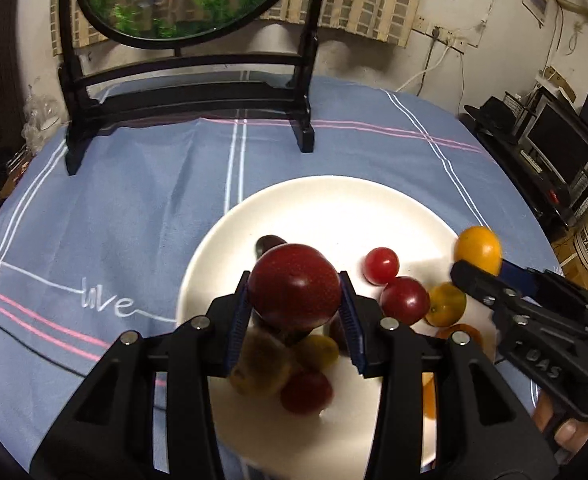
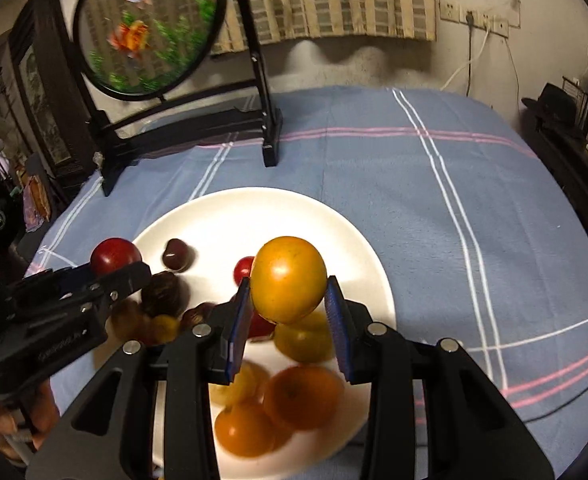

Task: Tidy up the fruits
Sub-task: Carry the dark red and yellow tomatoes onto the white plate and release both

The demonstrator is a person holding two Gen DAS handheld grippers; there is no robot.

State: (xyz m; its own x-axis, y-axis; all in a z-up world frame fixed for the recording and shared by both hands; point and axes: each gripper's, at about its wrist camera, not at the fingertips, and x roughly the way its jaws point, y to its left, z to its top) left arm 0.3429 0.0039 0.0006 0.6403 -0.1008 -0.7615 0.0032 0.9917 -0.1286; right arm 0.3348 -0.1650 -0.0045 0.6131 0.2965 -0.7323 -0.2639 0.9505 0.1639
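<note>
- Left wrist view: left gripper (image 1: pixel 294 312) is clamped on a dark red fruit (image 1: pixel 294 285), held above the white plate (image 1: pixel 294 200).
- Right wrist view: right gripper (image 2: pixel 288 312) is clamped on an orange fruit (image 2: pixel 288 278), also over the plate.
- Doing it well, IMO: keep both grips firm, carry each fruit clear of the pile w/o knocking the other gripper, then lower before letting go so nothing rolls off the blue tablecloth (image 1: pixel 94 208).
- Count: 2 grippers, 2 fruits held, 1 plate.
- Approx a dozen loose fruits on the plate, reds, oranges, yellows, dark ones; blur near the lens makes that uncertain.
</note>
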